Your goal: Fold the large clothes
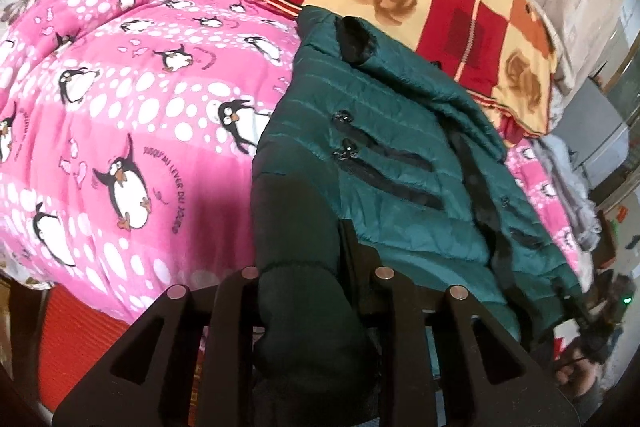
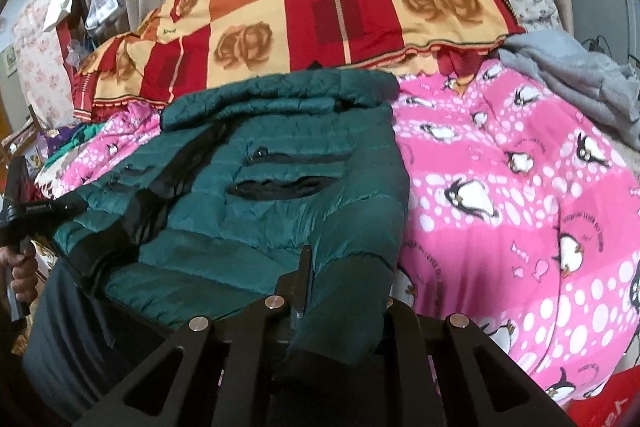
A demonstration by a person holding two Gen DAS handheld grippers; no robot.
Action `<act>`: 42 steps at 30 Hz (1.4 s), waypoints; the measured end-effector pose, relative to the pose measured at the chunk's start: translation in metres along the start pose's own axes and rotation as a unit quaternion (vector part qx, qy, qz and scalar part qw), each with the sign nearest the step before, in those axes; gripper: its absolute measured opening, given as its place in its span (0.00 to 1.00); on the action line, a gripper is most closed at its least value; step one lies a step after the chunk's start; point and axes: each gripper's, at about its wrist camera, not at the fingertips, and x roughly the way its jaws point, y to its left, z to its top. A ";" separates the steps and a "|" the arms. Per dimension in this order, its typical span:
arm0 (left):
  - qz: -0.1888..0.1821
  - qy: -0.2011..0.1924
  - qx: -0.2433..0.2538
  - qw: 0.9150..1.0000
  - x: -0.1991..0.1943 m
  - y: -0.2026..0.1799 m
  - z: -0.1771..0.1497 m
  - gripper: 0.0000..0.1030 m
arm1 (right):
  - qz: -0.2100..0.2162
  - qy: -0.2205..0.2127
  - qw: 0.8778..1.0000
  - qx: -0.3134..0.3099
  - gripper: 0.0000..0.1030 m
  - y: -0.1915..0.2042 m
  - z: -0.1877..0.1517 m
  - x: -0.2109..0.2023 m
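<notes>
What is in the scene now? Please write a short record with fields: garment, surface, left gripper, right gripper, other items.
garment: green puffer jacket, spread front up, black zip pockets showing
surface: pink penguin blanket under the jacket
left gripper: shut on a dark sleeve cuff of the jacket
right gripper: shut on the other sleeve cuff
other items: red and orange rose-print quilt behind the jacket; grey cloth at the blanket's far right

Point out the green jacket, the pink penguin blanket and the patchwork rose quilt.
green jacket (image 2: 280, 211): right wrist view, quilted front panel.
pink penguin blanket (image 1: 132, 115): left wrist view, spotted middle.
patchwork rose quilt (image 2: 340, 11): right wrist view, red square.
</notes>
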 end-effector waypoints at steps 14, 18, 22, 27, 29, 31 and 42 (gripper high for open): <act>0.083 -0.030 0.039 0.995 0.006 -0.018 -0.015 0.20 | -0.005 0.006 1.000 -0.001 0.11 0.000 -0.001 0.001; 0.093 -0.034 0.047 0.994 0.005 -0.019 -0.016 0.20 | -0.009 0.006 1.000 -0.006 0.11 0.000 -0.001 0.003; 0.101 -0.038 0.054 0.993 0.004 -0.022 -0.017 0.20 | -0.013 0.006 1.000 -0.009 0.11 0.000 -0.002 0.003; 0.102 -0.038 0.055 0.993 0.004 -0.021 -0.017 0.20 | -0.020 0.008 1.000 -0.016 0.11 0.001 -0.002 0.003; 0.102 -0.038 0.055 0.993 0.004 -0.022 -0.017 0.20 | -0.022 0.007 1.000 -0.018 0.11 0.003 -0.002 0.002; 0.098 -0.042 0.051 0.993 0.003 -0.021 -0.017 0.20 | -0.023 0.001 1.000 -0.020 0.11 0.004 -0.002 0.000; 0.048 -0.083 0.014 0.995 -0.048 -0.008 -0.017 0.15 | -0.021 -0.052 0.998 -0.013 0.10 0.013 -0.005 -0.041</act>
